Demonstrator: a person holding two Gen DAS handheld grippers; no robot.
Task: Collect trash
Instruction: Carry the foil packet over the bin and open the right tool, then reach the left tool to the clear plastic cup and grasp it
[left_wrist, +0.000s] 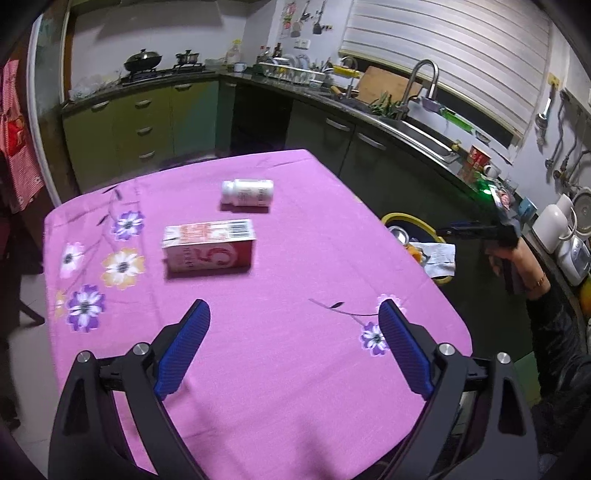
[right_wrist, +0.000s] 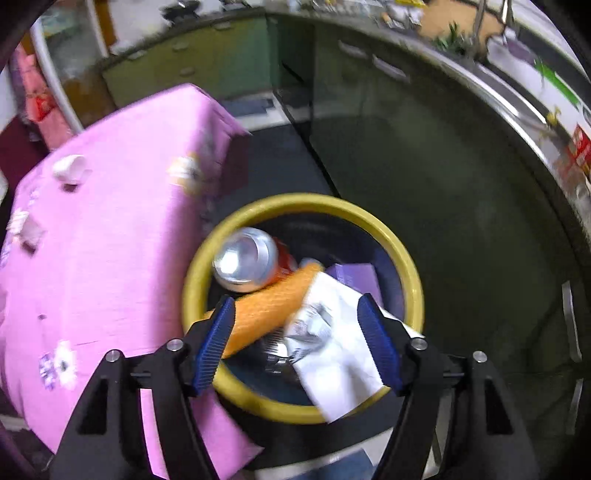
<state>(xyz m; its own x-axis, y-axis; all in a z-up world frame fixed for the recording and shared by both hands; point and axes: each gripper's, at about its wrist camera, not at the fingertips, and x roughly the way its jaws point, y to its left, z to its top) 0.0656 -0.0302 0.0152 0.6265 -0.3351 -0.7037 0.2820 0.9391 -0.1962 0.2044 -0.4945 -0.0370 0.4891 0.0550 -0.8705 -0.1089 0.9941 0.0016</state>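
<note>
We are in a kitchen: green cabinets (left_wrist: 147, 122) run along the far wall and turn the corner under a dark counter with a steel sink (left_wrist: 421, 133) and tall tap, a pale blind above it, utensils hanging on the right wall.

The bench (left_wrist: 295, 258) wears a pink cloth printed with flowers and fills the ground ahead of our left jaws. Our left gripper (left_wrist: 294, 317) hangs above its near part, jaws spread wide with only cloth between them. Ahead of those jaws and a little to their left lies a red-and-white carton (left_wrist: 209, 245) on its side; farther ahead lies a white bottle (left_wrist: 248, 192), also on its side.

Beside the bench, far right of the left jaws, stands the yellow-rimmed bin (right_wrist: 229, 384). Only the right wrist view looks down into it: directly ahead of our right jaws we see a drinks can (right_wrist: 245, 260), an orange piece (right_wrist: 273, 306), a white printed paper (right_wrist: 332, 350) draped over the near rim, and something purple (right_wrist: 354, 275). The right gripper (right_wrist: 295, 306) hangs over the bin's mouth, jaws apart, gripping nothing.

Only the left view shows the hand (left_wrist: 517, 258) carrying that gripper.
</note>
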